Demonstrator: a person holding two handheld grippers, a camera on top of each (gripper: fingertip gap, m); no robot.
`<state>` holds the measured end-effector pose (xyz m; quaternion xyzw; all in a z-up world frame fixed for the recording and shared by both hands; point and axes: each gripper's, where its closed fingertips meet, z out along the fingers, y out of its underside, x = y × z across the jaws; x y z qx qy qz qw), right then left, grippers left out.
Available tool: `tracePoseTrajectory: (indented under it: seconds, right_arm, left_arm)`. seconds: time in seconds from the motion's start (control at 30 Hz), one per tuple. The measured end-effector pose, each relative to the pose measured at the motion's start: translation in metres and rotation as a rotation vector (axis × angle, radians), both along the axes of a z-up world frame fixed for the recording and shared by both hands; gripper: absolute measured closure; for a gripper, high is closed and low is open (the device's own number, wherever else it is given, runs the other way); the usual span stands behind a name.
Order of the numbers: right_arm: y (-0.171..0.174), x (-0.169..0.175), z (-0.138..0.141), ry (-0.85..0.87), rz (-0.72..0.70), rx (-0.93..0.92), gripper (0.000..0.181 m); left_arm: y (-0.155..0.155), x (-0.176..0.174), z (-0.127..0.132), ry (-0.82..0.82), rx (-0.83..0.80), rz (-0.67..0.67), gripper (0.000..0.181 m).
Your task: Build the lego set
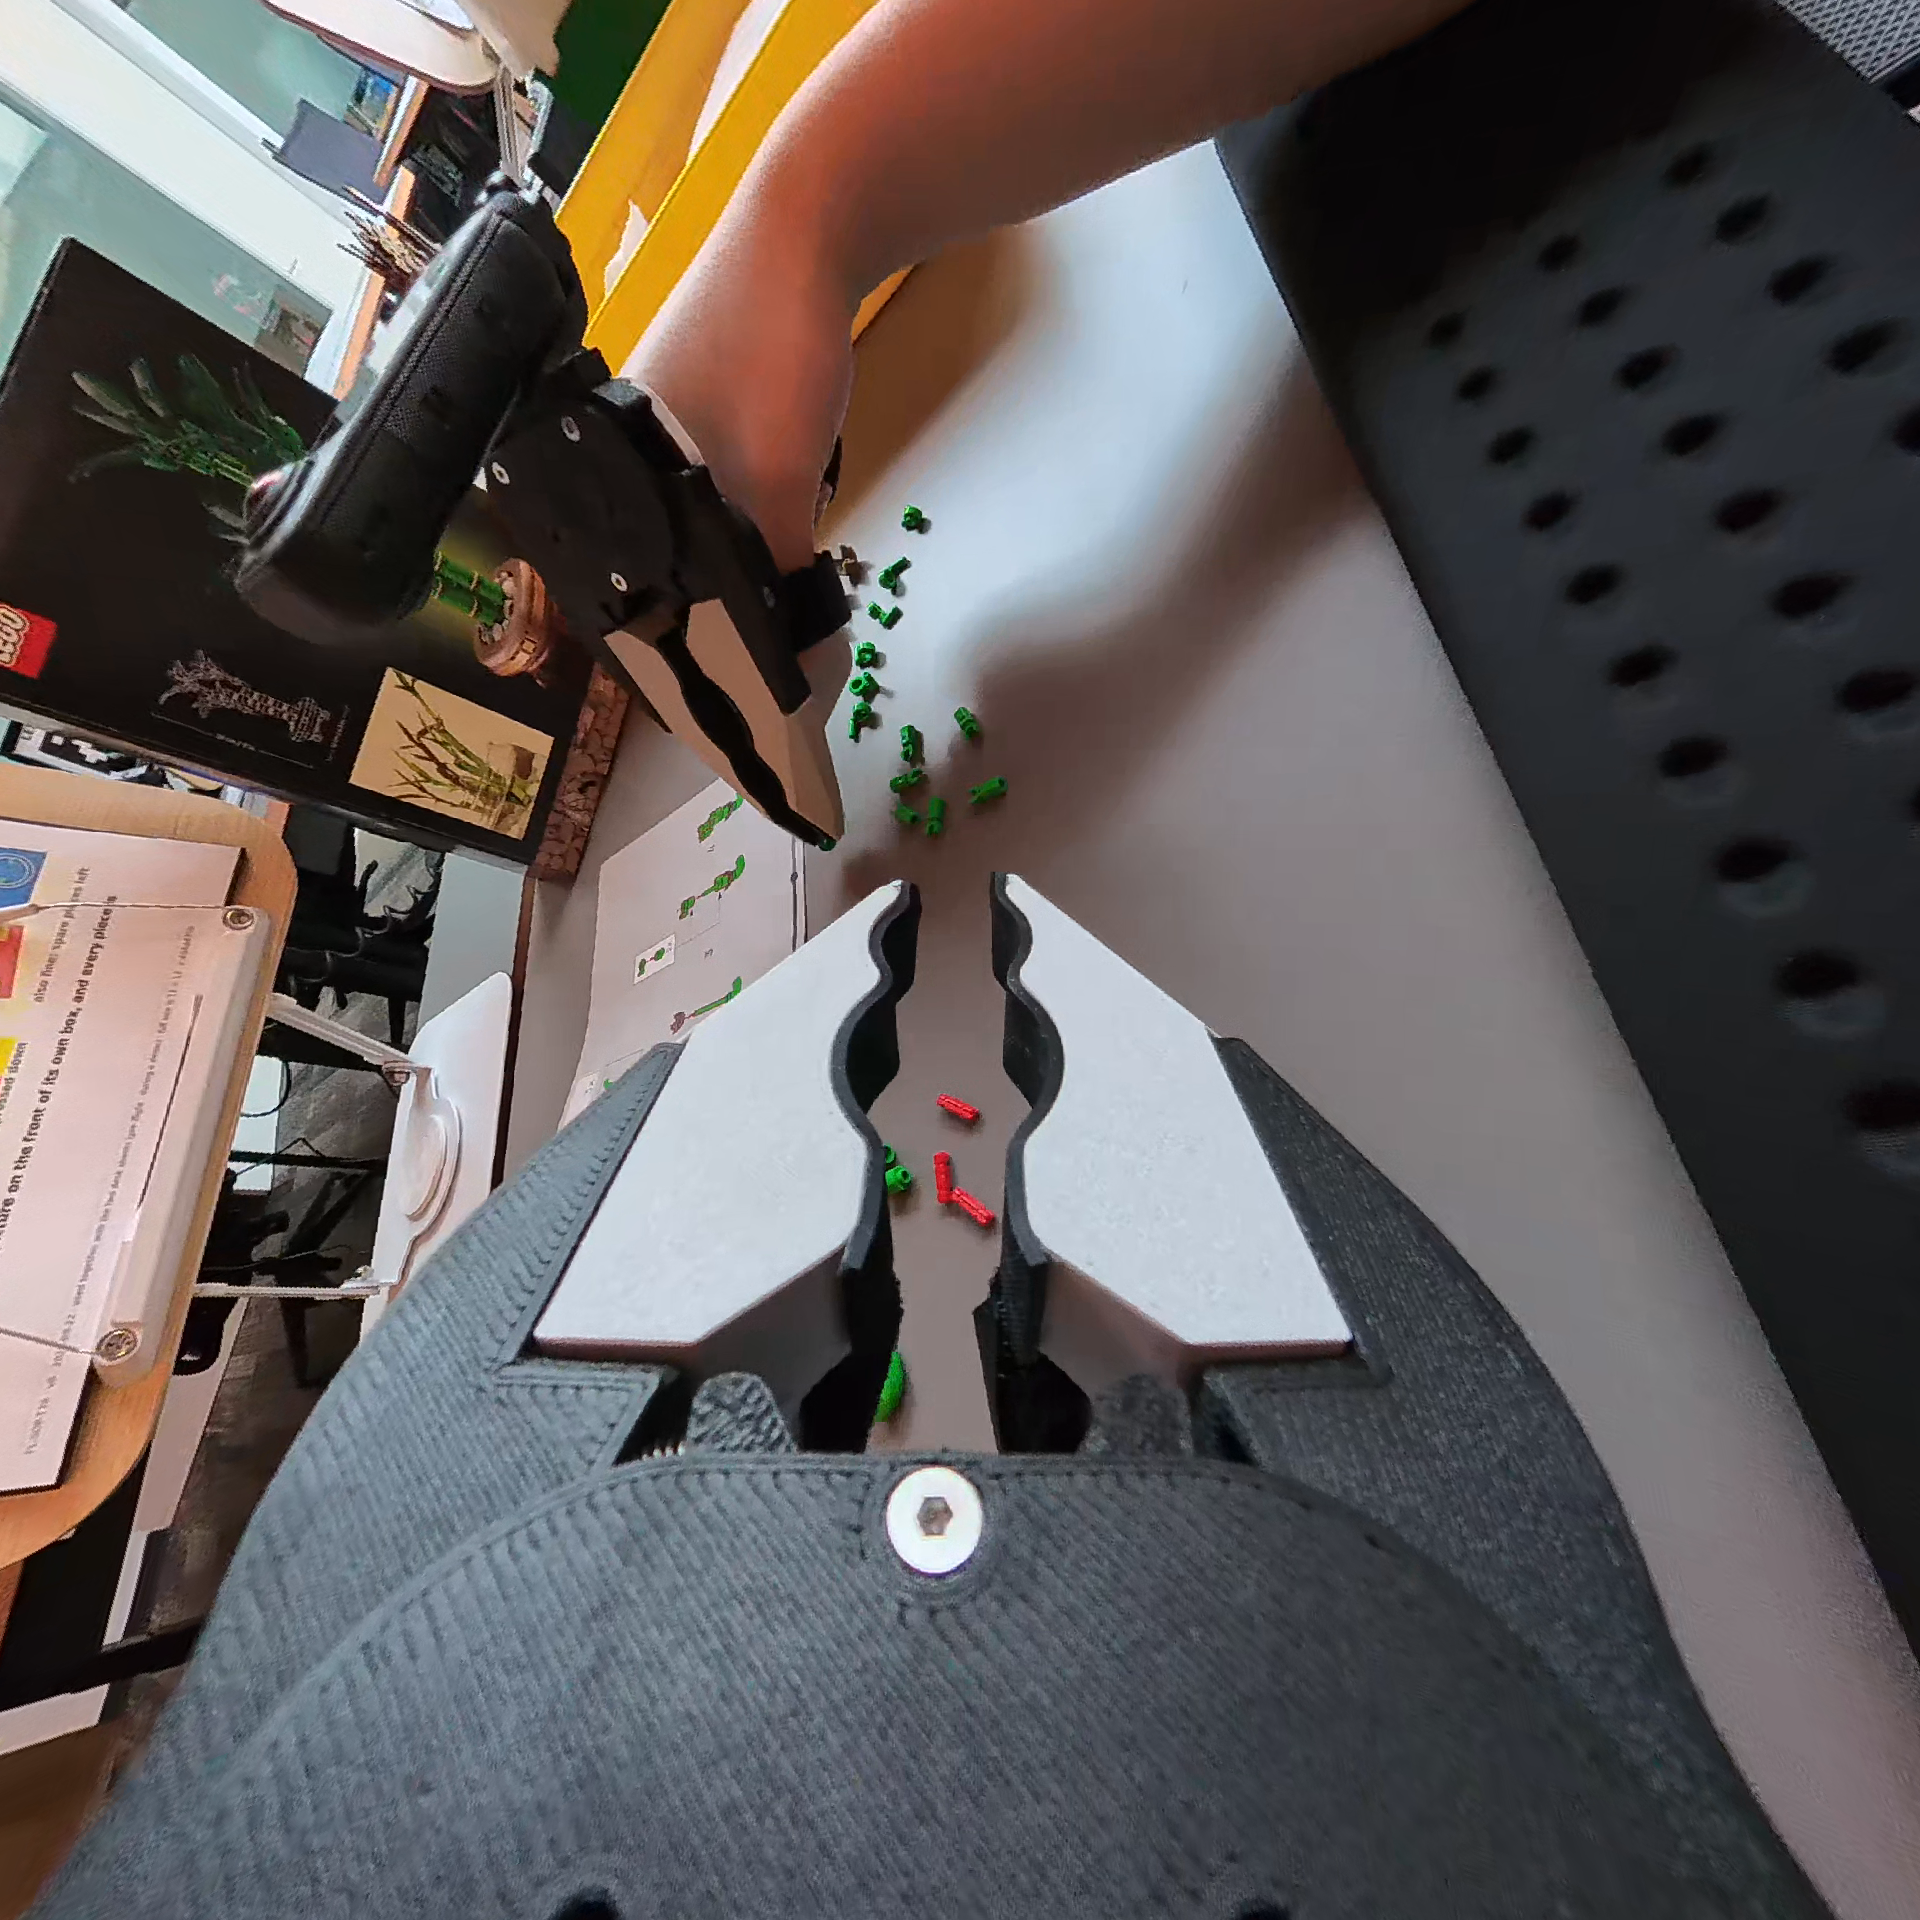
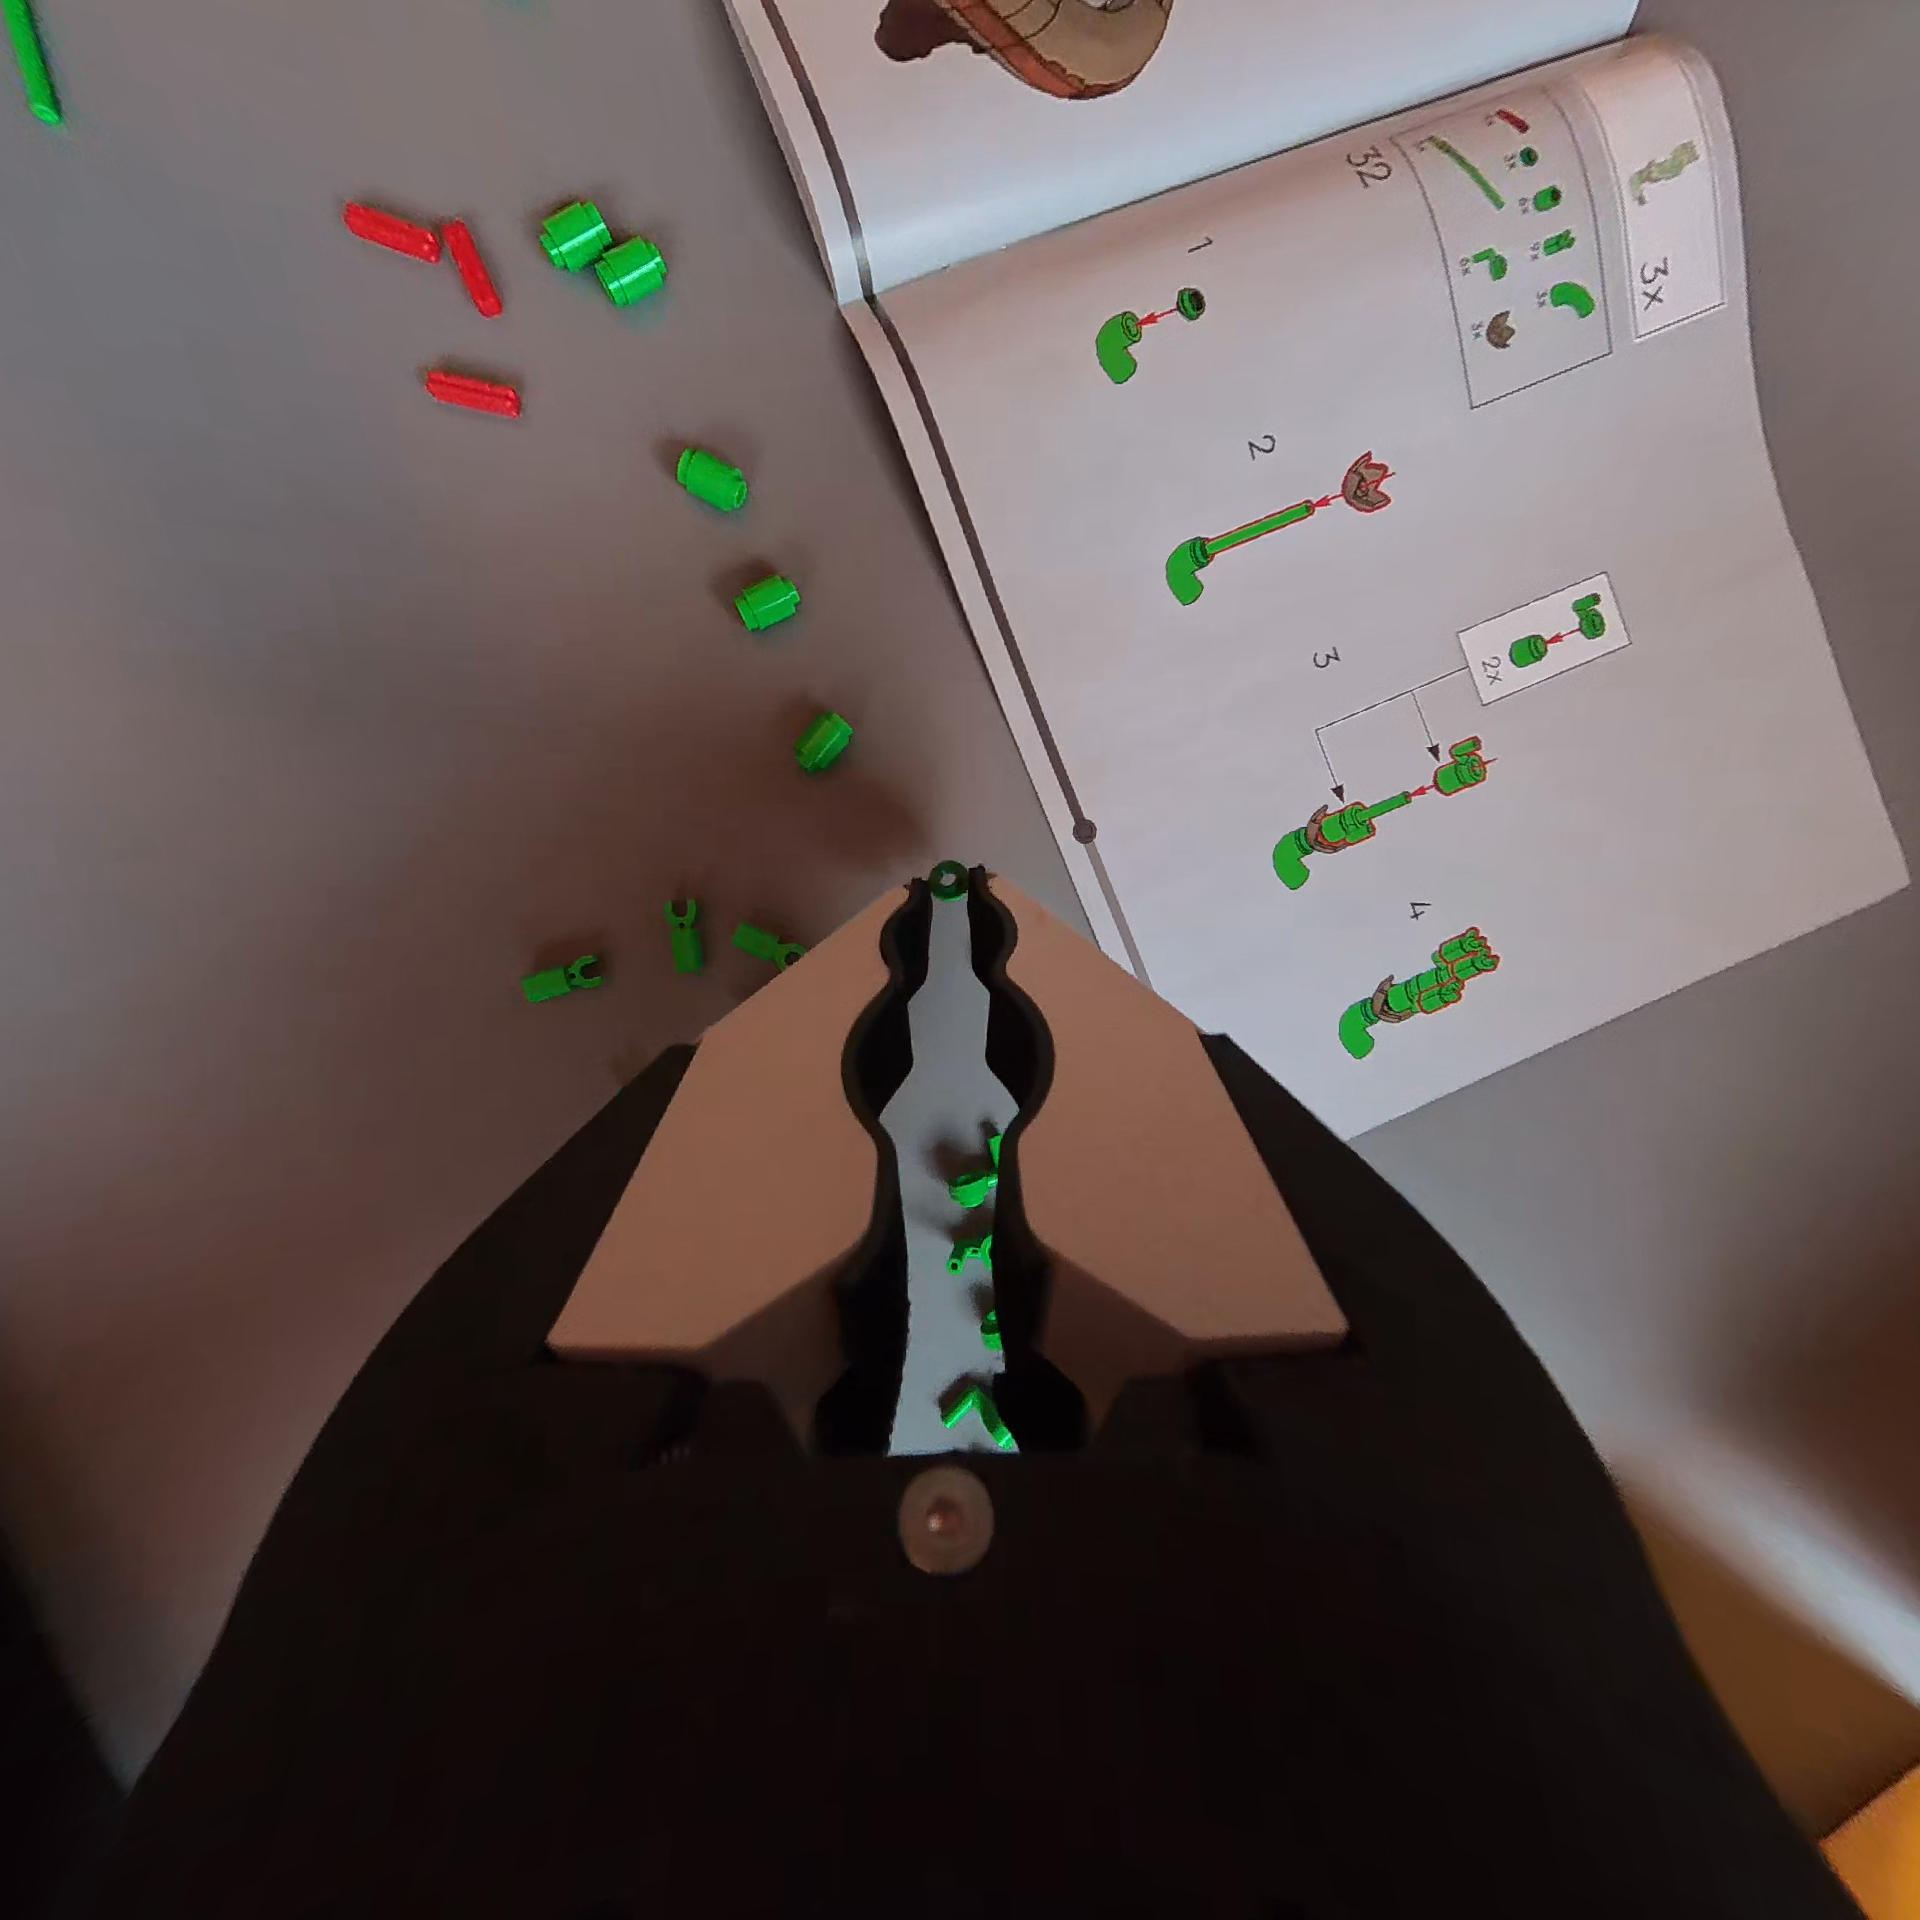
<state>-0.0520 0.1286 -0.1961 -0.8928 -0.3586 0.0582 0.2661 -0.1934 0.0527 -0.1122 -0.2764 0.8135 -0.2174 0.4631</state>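
My right gripper (image 2: 948, 902) is shut on a small green round piece (image 2: 948, 880), pinched at its very tips just above the grey table (image 2: 260, 675). It also shows in the left wrist view (image 1: 821, 834), held by a hand, tips down by the booklet's edge. My left gripper (image 1: 951, 885) is open and empty, held above the table. Below its fingers lie red pins (image 1: 961, 1195). Loose green cylinders (image 2: 767, 603), green clip pieces (image 2: 561, 979) and red pins (image 2: 473, 268) lie to the left of my right gripper.
The open instruction booklet (image 2: 1403, 623) lies right of the right gripper. A green rod (image 2: 36, 73) lies at the far left. The set's black box (image 1: 208, 520) stands behind the table. A black perforated chair back (image 1: 1662, 520) is close on the right. More green pieces (image 1: 914, 727) are scattered ahead. About 20 cm separates my left fingertips from my right. The green rod (image 2: 36, 73) is closer to my left gripper, around 12 cm from its tips; the right tips are 20 cm off.
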Motion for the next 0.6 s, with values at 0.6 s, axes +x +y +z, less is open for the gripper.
tracePoseTrajectory:
  seconds: [0.6]
  right_arm:
    - [0.001,-0.002,0.032,0.158,-0.030,0.116,0.167]
  left_arm:
    - [0.067,-0.022,0.071,-0.139,0.122,0.186,0.172]
